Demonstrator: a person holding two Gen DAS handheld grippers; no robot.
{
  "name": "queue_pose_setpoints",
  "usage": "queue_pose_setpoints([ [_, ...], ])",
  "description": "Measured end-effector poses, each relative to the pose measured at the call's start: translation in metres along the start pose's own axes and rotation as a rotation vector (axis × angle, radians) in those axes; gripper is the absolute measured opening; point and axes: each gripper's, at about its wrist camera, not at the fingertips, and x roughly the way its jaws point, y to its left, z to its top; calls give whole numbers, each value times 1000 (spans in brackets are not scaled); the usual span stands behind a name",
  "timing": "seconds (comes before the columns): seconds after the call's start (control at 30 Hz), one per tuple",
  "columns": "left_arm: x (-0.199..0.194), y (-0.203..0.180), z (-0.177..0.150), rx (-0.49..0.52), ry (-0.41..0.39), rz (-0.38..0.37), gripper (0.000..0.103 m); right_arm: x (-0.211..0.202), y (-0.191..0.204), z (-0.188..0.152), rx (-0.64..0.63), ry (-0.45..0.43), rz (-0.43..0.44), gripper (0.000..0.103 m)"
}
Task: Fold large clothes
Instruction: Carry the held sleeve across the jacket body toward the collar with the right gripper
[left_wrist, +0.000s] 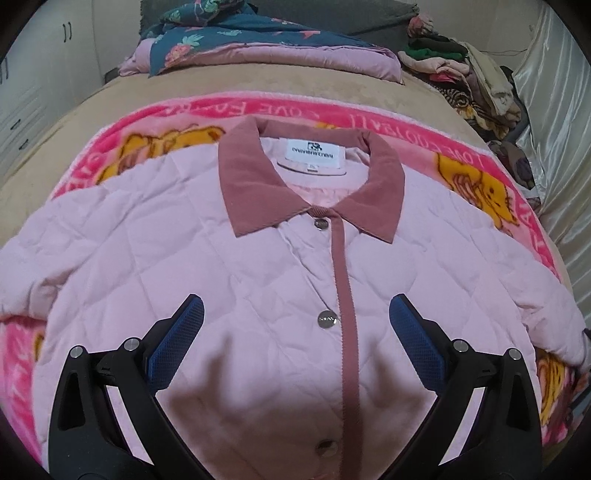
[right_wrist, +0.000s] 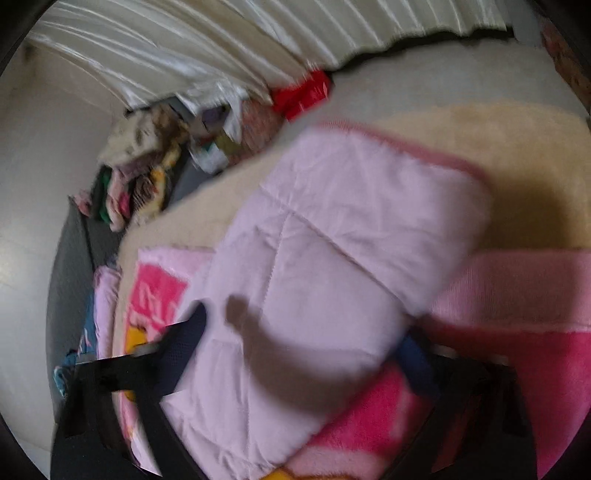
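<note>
A: What did the left wrist view show?

B: A pale pink quilted jacket (left_wrist: 229, 266) lay front-up and flat on a bright pink cartoon blanket (left_wrist: 491, 184), which was spread over a tan bed (left_wrist: 110, 96). Its dusty-rose collar (left_wrist: 255, 184) pointed away from the camera, with a white label (left_wrist: 315, 151) inside the neck. A rose placket (left_wrist: 345, 295) ran down the middle, with metal snaps (left_wrist: 328, 319) just left of it. The left gripper (left_wrist: 295, 317) hovered over the jacket's chest, its blue-padded fingers (left_wrist: 177, 343) spread wide and holding nothing.

A: And around the bed?

B: A folded floral quilt (left_wrist: 229, 40) sat at the far end, a heap of mixed clothes (left_wrist: 476, 77) at the far right beside a shiny cream curtain (left_wrist: 554, 110).

A: The right wrist view?

B: Blurred. One sleeve (right_wrist: 332, 236) of the jacket stretched away from the camera across the blanket (right_wrist: 517, 332) onto the tan bed (right_wrist: 517, 147). The right gripper (right_wrist: 299, 332) sat at the sleeve, its fingers (right_wrist: 192, 332) wide on either side of the fabric. Whether they touched the cloth, I could not tell.

A: Anything behind?

B: The curtain (right_wrist: 184, 55), a clothes pile (right_wrist: 140, 177), and something red (right_wrist: 303, 92), too blurred to name.
</note>
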Motion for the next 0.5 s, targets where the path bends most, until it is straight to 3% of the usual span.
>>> queue_pose_setpoints([
  [0.2,-17,8,5,17,-20,8,94,-18,35,9,-154,-41,67,22],
  [0.5,-52,20,14,17,-85,16,94,-71,124,-14,-475,-122,198,19],
])
